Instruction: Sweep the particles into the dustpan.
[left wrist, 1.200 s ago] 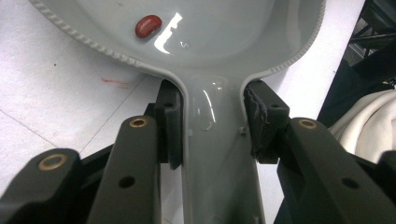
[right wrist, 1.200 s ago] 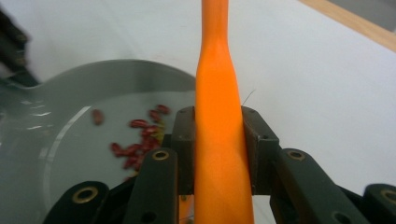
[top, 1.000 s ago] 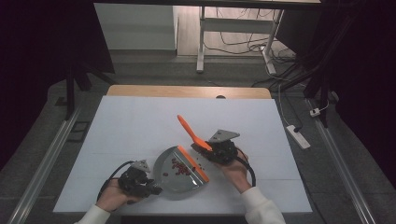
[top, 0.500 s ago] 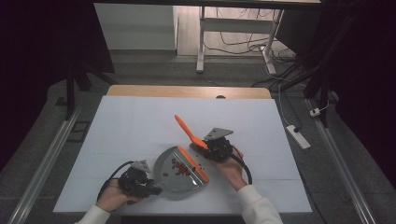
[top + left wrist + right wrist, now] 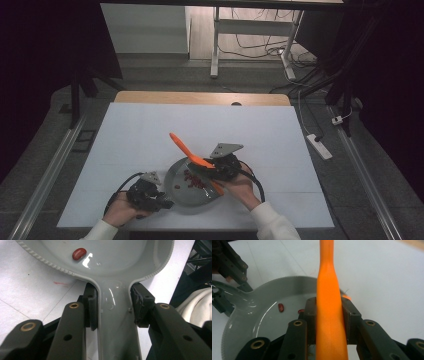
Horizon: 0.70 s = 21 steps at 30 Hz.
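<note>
A grey pan [image 5: 176, 201] lies near the table's front edge with several red beans [image 5: 192, 180] in it. My left gripper [image 5: 159, 199] is shut on the pan's handle [image 5: 117, 322], its pads pressing both sides. One bean [image 5: 79, 253] lies in the grey pan [image 5: 140, 255] just past the handle. My right gripper [image 5: 212, 172] is shut on an orange spatula [image 5: 186, 150], which slants up and to the far left above the pan. In the right gripper view the orange spatula [image 5: 329, 302] runs between the jaws, over the pan [image 5: 249, 315] and two beans [image 5: 281, 307].
The white table [image 5: 260, 130] stretches wide behind and to both sides of the pan. A wooden strip [image 5: 200, 97] edges its far side. A power strip [image 5: 320, 146] lies on the floor to the right.
My right gripper has carried the spatula a little to the left and nearer, so it now hangs over the pan. The left gripper has stayed on the handle.
</note>
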Tool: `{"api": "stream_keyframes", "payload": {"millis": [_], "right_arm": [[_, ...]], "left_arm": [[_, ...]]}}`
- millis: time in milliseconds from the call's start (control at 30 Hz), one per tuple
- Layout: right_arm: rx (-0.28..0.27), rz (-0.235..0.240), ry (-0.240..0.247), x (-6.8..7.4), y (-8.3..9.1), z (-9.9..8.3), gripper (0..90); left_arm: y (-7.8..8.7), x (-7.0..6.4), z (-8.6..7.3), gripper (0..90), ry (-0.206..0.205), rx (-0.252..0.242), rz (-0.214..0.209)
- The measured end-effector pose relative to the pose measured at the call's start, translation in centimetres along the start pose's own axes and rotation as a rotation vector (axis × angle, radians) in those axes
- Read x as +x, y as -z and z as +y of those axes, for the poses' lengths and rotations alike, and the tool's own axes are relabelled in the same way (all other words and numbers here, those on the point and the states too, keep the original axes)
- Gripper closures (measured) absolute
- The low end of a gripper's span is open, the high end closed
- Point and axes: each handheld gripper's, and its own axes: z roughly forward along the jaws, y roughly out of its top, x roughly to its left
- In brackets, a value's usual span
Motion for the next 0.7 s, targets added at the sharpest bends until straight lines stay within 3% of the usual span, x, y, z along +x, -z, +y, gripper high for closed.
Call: {"api": "stream_keyframes", "payload": {"millis": [100, 200, 333, 500, 700], "right_arm": [[-0.046, -0.026, -0.039, -0.7, 1.0, 0.1, 69.8], [-0.026, -0.096, -0.051, -1.6, 1.5, -0.5, 69.8], [0.008, -0.141, -0.082, -2.5, 1.3, -1.7, 69.8], [0.043, -0.161, -0.07, -2.5, 0.7, -2.2, 69.8], [0.038, -0.154, -0.072, -2.1, 0.6, -2.3, 69.8]], "left_arm": [[0.0, 0.0, 0.0, 61.7, 0.0, 0.0, 0.0], [0.0, 0.0, 0.0, 61.7, 0.0, 0.001, 0.0], [0.0, -0.1, 0.0, 61.8, -0.001, 0.004, 0.0], [0.7, -0.1, -0.2, 61.7, -0.017, 0.018, 0.002], [0.7, -0.2, -0.3, 61.8, -0.012, 0.023, 0.011]]}}
